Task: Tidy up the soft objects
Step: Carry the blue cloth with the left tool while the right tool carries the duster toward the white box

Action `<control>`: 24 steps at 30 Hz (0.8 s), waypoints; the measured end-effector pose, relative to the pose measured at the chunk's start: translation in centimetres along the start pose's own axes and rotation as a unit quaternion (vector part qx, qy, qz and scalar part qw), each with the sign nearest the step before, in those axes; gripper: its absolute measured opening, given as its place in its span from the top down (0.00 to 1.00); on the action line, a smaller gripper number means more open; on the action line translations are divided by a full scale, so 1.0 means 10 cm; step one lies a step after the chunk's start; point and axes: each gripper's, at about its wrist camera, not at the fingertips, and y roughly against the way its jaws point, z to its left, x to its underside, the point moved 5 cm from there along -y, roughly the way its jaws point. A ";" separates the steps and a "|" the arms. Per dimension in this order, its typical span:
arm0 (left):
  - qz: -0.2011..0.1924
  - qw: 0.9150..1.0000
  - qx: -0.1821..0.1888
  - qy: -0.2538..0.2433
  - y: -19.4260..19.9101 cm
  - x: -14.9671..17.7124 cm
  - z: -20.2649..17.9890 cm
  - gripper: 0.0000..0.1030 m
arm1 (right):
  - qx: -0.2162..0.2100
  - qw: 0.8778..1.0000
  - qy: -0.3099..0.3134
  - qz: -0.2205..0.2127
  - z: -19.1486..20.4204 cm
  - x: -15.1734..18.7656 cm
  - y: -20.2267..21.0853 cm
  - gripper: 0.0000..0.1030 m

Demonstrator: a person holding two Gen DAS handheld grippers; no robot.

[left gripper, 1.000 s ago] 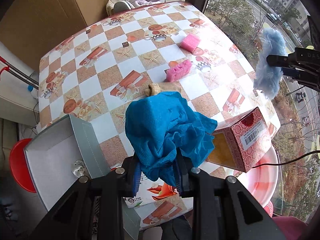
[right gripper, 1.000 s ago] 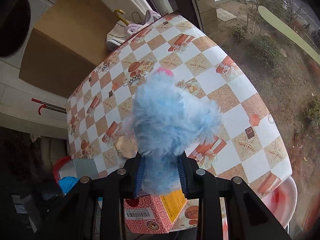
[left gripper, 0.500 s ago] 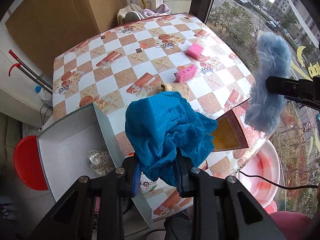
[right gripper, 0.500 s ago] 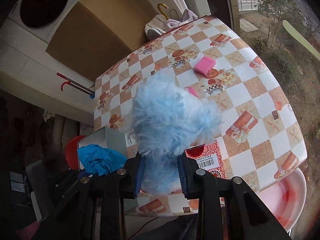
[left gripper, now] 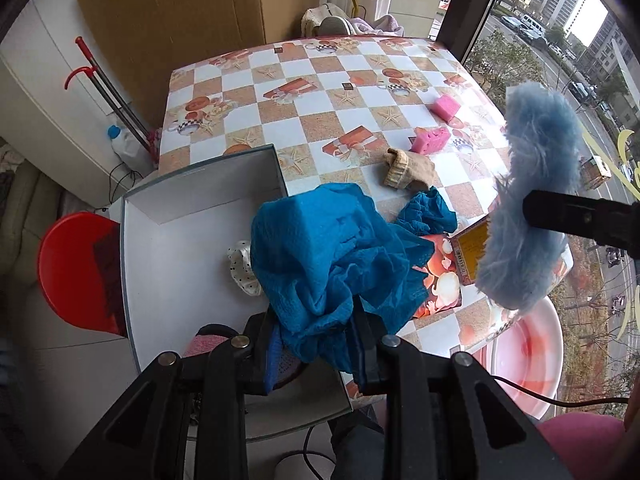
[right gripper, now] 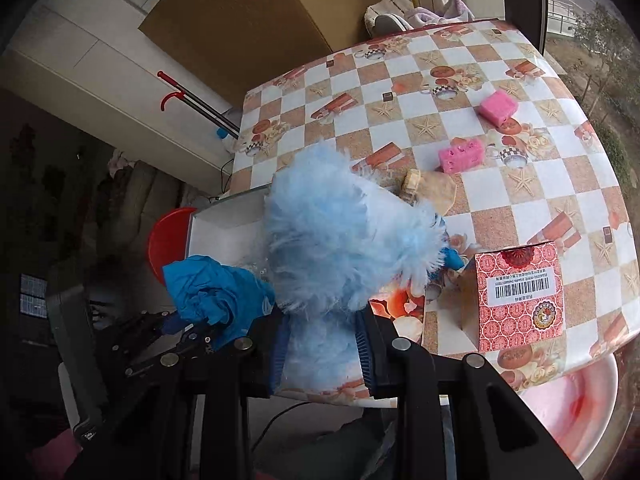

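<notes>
Checkered tabletop (left gripper: 304,120) by a window, grey box (left gripper: 176,248) at its near-left edge. Left view: left hand-held gripper (left gripper: 316,356) clenched on blue cloth (left gripper: 332,264), above the box. Right view: right hand-held gripper (right gripper: 322,350) clamped on fluffy blue duster (right gripper: 344,240), just beside the cloth.

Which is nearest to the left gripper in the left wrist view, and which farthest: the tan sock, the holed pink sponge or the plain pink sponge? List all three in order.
Measured from the left gripper, shut on the blue cloth:
1. tan sock, mid-table, just beyond the cloth.
2. holed pink sponge, slightly farther back, to the right.
3. plain pink sponge, farthest, toward the window side.
</notes>
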 end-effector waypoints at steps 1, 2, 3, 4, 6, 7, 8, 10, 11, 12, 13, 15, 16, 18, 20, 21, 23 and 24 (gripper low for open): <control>-0.003 1.000 -0.001 0.005 0.02 0.02 0.03 0.70 | 0.000 1.000 0.005 0.001 0.03 0.00 -0.01 0.69; -0.006 1.000 -0.003 0.010 0.05 0.04 0.07 0.70 | -0.001 1.000 0.009 0.002 0.07 0.00 -0.02 0.69; -0.009 1.000 -0.004 0.014 0.08 0.06 0.11 0.70 | 0.000 1.000 0.014 0.003 0.11 -0.01 -0.03 0.69; -0.012 1.000 -0.005 0.019 0.10 0.08 0.14 0.70 | 0.000 1.000 0.018 0.005 0.14 -0.01 -0.04 0.69; -0.016 0.999 -0.007 0.029 0.13 0.11 0.21 0.70 | -0.001 1.000 0.027 0.009 0.21 0.01 -0.07 0.69; -0.017 0.999 -0.007 0.034 0.14 0.13 0.26 0.70 | 0.000 0.999 0.032 0.011 0.25 0.01 -0.09 0.69; -0.017 0.999 -0.007 0.039 0.15 0.16 0.29 0.70 | 0.000 0.999 0.037 0.013 0.28 0.02 -0.10 0.69; -0.017 0.999 -0.008 0.047 0.17 0.20 0.34 0.70 | 0.000 0.999 0.045 0.017 0.35 0.04 -0.12 0.69; -0.017 0.999 -0.008 0.050 0.17 0.23 0.37 0.70 | 0.000 0.999 0.049 0.018 0.37 0.04 -0.13 0.69; -0.018 0.998 -0.008 0.054 0.18 0.25 0.39 0.70 | 0.000 0.998 0.052 0.019 0.40 0.05 -0.14 0.69; -0.018 0.998 -0.009 0.057 0.20 0.28 0.41 0.70 | 0.000 0.998 0.055 0.021 0.43 0.05 -0.15 0.69; -0.019 0.998 -0.010 0.062 0.21 0.33 0.44 0.70 | -0.001 0.998 0.060 0.023 0.48 0.07 -0.17 0.69; -0.019 0.998 -0.010 0.066 0.22 0.35 0.46 0.70 | -0.001 0.998 0.063 0.025 0.50 0.07 -0.18 0.69; -0.021 0.997 -0.011 0.072 0.24 0.39 0.50 0.70 | -0.002 0.997 0.068 0.029 0.54 0.09 -0.20 0.69; -0.023 0.997 -0.012 0.078 0.26 0.42 0.53 0.70 | -0.003 0.997 0.074 0.032 0.59 0.11 -0.22 0.69; -0.023 0.996 -0.013 0.081 0.27 0.43 0.55 0.70 | -0.003 0.996 0.077 0.034 0.61 0.12 -0.23 0.69; -0.023 0.996 -0.014 0.088 0.29 0.47 0.58 0.70 | -0.004 0.996 0.083 0.037 0.66 0.14 -0.24 0.69; -0.023 0.995 -0.015 0.092 0.29 0.50 0.60 0.70 | -0.005 0.995 0.086 0.040 0.68 0.15 -0.26 0.69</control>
